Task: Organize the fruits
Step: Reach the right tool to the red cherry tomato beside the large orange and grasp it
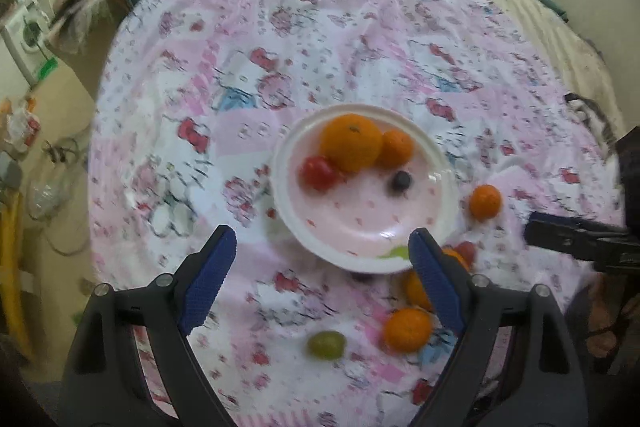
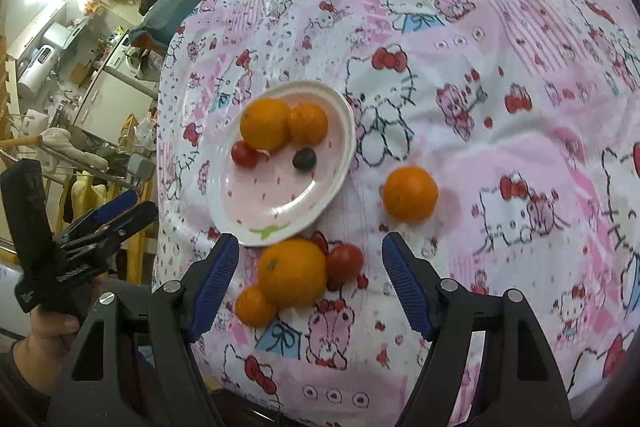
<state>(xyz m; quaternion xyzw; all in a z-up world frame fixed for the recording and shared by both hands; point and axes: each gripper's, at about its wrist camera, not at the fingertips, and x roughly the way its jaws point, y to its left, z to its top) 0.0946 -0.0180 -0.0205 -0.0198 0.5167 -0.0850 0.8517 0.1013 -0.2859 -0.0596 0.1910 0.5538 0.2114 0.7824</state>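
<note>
Pink and white cloth with a cartoon cat print (image 2: 460, 107) covers the bed, and all the fruit lies on it or on the plate.

In the right wrist view, at the far left, a hand (image 2: 52, 331) holds the left gripper (image 2: 128, 205) off the edge of the bed. Its jaws stand spread, and the left wrist view shows nothing between them. More to the right lies the pink plate (image 2: 276, 203) with a white rim. On it there are four fruits: a large orange (image 2: 265, 123), a smaller orange (image 2: 308, 123) touching it on the right, a red tomato (image 2: 245, 155) just below the large orange, and a dark grape (image 2: 304, 159) apart from the others.

Below the plate, near its edge, a second group lies on the cloth: a small orange (image 2: 254, 306), a big orange (image 2: 291, 273) touching it, and a red tomato (image 2: 345, 263) against the right side of the big one. The right gripper (image 2: 306, 285) hangs above this group with jaws spread, and the pads touch none of the fruit. Further right, one more orange (image 2: 410, 193) lies alone on the cloth, beside the plate.

In the left wrist view, which is a little blurred, a green grape (image 1: 326, 345) lies on the cloth near an orange (image 1: 408, 330), between the blue pads of the left gripper.
</note>
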